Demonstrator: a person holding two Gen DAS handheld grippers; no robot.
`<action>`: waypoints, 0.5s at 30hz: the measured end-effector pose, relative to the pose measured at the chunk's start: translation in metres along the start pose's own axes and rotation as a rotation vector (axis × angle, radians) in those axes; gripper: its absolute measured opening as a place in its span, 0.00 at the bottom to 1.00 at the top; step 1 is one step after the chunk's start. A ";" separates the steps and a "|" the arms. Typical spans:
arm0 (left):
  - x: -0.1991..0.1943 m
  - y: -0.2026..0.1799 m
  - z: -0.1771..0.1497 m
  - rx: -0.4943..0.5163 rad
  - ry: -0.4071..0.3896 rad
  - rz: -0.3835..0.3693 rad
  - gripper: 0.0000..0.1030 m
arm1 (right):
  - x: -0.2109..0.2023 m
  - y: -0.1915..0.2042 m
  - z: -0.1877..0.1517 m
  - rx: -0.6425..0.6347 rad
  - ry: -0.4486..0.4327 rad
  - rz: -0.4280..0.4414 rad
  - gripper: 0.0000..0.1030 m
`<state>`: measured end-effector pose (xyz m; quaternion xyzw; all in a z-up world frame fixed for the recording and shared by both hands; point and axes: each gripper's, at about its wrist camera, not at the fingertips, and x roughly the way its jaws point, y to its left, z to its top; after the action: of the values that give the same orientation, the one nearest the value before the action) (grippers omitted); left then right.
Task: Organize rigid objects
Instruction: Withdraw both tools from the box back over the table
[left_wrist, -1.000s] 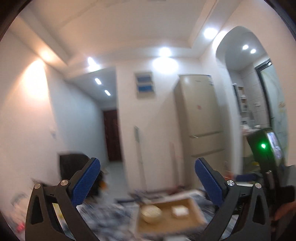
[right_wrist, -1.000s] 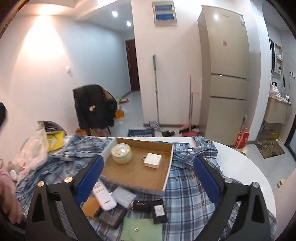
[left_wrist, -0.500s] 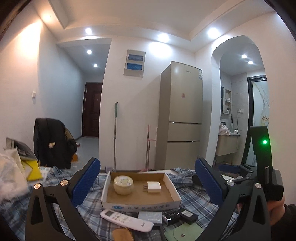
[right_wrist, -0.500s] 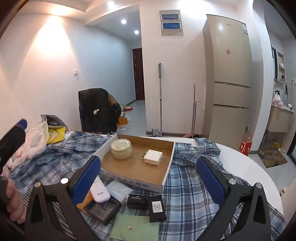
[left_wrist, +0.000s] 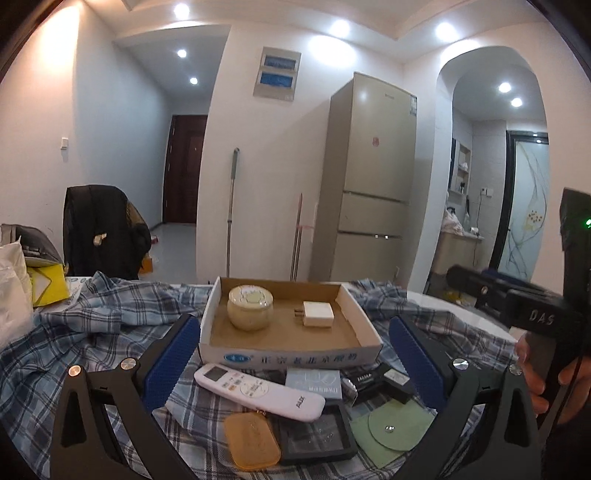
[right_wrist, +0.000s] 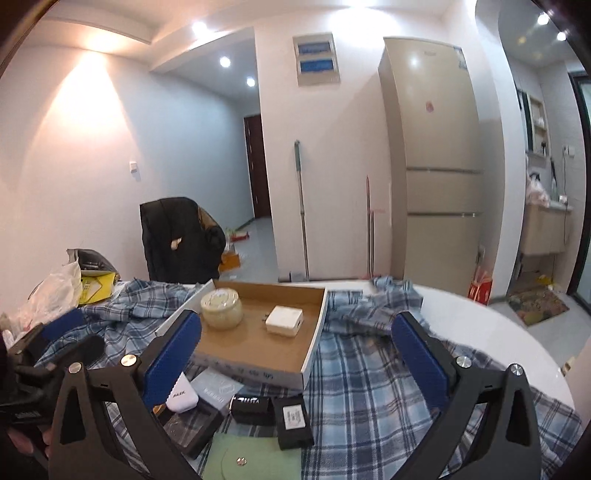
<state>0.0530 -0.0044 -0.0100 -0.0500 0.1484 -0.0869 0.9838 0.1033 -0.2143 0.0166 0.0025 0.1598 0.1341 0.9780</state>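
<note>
Plaid cloth (right_wrist: 369, 373) covers the tabletop (right_wrist: 498, 332); cardboard tray (left_wrist: 354, 314) on it holds a cream jar (left_wrist: 250, 308) and white charger (left_wrist: 317, 314). White remote (left_wrist: 258, 391) lies just before the tray. My left tool (left_wrist: 295, 363) and right tool (right_wrist: 295, 358) both gape empty above the clutter.

Cardboard tray (left_wrist: 364, 345) walls ring open floor beside jar (left_wrist: 250, 308) and charger (left_wrist: 317, 314); clutter crowds its front.
</note>
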 end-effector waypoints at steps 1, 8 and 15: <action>-0.001 0.000 0.000 -0.003 -0.007 -0.001 1.00 | 0.001 0.001 0.000 -0.010 0.000 -0.004 1.00; 0.000 0.010 0.001 -0.046 0.001 0.014 1.00 | 0.026 0.003 -0.009 -0.054 0.137 -0.001 0.85; 0.017 0.026 -0.004 -0.122 0.078 0.025 1.00 | 0.055 0.004 -0.026 -0.105 0.309 -0.067 0.83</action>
<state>0.0719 0.0172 -0.0215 -0.1048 0.1921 -0.0671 0.9734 0.1439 -0.1966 -0.0253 -0.0746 0.3010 0.1085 0.9445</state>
